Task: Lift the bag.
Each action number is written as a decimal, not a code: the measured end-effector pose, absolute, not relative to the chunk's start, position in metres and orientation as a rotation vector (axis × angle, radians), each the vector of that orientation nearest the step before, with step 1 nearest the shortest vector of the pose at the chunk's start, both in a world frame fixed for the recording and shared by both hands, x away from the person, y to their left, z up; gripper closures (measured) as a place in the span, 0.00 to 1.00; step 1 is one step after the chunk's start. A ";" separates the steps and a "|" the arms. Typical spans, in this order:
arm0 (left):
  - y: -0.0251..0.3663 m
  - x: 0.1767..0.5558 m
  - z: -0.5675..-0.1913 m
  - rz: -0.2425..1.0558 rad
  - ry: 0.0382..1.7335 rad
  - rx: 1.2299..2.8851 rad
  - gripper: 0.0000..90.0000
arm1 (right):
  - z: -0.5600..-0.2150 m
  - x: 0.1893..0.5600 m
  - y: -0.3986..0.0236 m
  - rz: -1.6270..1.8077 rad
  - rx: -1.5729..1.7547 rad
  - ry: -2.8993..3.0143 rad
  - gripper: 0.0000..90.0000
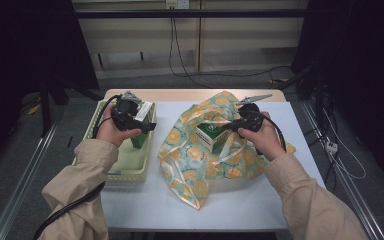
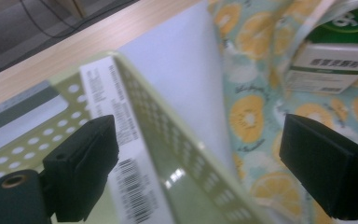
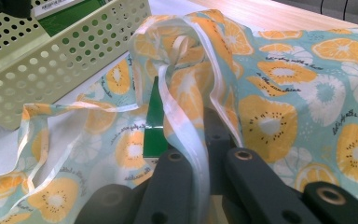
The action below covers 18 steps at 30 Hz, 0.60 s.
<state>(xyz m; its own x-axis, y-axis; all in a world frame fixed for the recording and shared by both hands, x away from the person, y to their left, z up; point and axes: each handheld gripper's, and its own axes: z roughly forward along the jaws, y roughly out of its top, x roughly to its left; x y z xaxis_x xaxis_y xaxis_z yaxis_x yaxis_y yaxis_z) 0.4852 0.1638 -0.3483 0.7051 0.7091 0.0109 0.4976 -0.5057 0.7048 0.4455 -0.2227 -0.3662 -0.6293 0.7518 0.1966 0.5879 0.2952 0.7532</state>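
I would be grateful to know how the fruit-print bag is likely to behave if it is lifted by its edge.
The fruit-print bag looks thin and crumpled, so it would probably hang floppy rather than keep its shape. The right gripper pinches its pale edge strip, which may slip. The green-and-white box inside could make it sag.

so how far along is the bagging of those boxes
One green-and-white box already sits in the mouth of the fruit-print bag. The right gripper is shut on the bag's handle strap, holding it open. The left gripper, jaws open, is at a second box over the pale green basket; that box is not yet bagged.
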 end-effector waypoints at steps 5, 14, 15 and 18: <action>0.176 0.488 -0.359 0.402 0.967 2.225 0.13 | -0.366 0.445 -0.223 1.246 1.237 2.366 1.00; 0.177 0.494 -0.383 0.402 1.049 2.287 0.38 | -0.368 0.444 -0.225 1.246 1.247 2.363 1.00; 0.176 0.495 -0.386 0.398 1.061 2.297 0.41 | -0.368 0.444 -0.225 1.247 1.247 2.362 1.00; 0.175 0.496 -0.390 0.400 1.093 2.286 0.56 | -0.370 0.444 -0.227 1.249 1.253 2.356 1.00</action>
